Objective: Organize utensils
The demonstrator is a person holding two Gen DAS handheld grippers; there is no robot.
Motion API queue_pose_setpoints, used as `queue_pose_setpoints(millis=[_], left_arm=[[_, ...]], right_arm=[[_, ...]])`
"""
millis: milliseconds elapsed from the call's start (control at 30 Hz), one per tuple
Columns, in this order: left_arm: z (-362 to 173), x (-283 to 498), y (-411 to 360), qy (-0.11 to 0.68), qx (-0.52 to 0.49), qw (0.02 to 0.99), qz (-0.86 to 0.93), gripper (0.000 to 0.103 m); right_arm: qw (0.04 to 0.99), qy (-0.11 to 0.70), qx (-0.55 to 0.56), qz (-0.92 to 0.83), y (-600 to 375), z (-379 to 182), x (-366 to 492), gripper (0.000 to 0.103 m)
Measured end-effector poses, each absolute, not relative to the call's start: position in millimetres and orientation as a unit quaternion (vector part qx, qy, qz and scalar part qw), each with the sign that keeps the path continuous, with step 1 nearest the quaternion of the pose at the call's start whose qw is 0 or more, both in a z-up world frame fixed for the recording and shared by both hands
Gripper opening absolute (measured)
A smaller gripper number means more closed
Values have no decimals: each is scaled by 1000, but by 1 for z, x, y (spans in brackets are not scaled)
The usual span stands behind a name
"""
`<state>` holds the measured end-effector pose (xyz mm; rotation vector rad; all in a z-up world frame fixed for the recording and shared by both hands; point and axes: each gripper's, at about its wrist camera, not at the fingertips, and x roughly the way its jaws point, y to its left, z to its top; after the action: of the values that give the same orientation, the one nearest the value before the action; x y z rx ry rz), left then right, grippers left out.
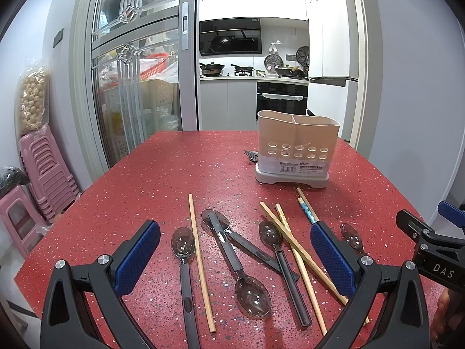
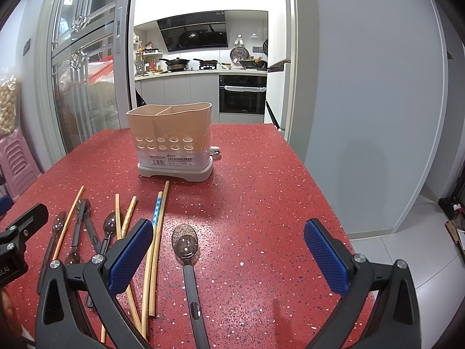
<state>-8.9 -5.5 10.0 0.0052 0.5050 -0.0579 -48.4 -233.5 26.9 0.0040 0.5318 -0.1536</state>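
A beige two-compartment utensil holder [image 1: 298, 145] [image 2: 171, 142] stands upright on the red speckled table [image 1: 162, 180] [image 2: 261, 192]. Several dark spoons [image 1: 252, 293] and wooden chopsticks [image 1: 200, 258] lie scattered in front of it. My left gripper [image 1: 235, 257] hovers open over this pile, with nothing between its fingers. My right gripper [image 2: 228, 256] is open too, and one lone spoon [image 2: 185, 242] lies between its fingers on the table. Chopsticks [image 2: 154, 250] and more spoons lie to its left. The right gripper's black body [image 1: 430, 244] shows at the left view's right edge.
Some metal forks [image 1: 251, 155] [image 2: 215, 154] lie behind the holder. Pink stacked stools [image 1: 43, 171] stand left of the table. A glass sliding door [image 1: 136, 58] and a kitchen lie beyond the far edge. The table's right side [image 2: 290, 203] is bare, with grey floor [image 2: 407, 247] past it.
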Motion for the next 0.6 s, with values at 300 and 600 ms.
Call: queue_pose_setpoints(millis=[300, 600], left_arm=[[9, -8, -5, 259, 2, 966, -25, 103], [-10, 10, 16, 328, -2, 945, 0, 103]], right_arm=[[961, 267, 2, -74, -232, 26, -49, 103], [947, 317, 21, -52, -241, 17, -31, 103]])
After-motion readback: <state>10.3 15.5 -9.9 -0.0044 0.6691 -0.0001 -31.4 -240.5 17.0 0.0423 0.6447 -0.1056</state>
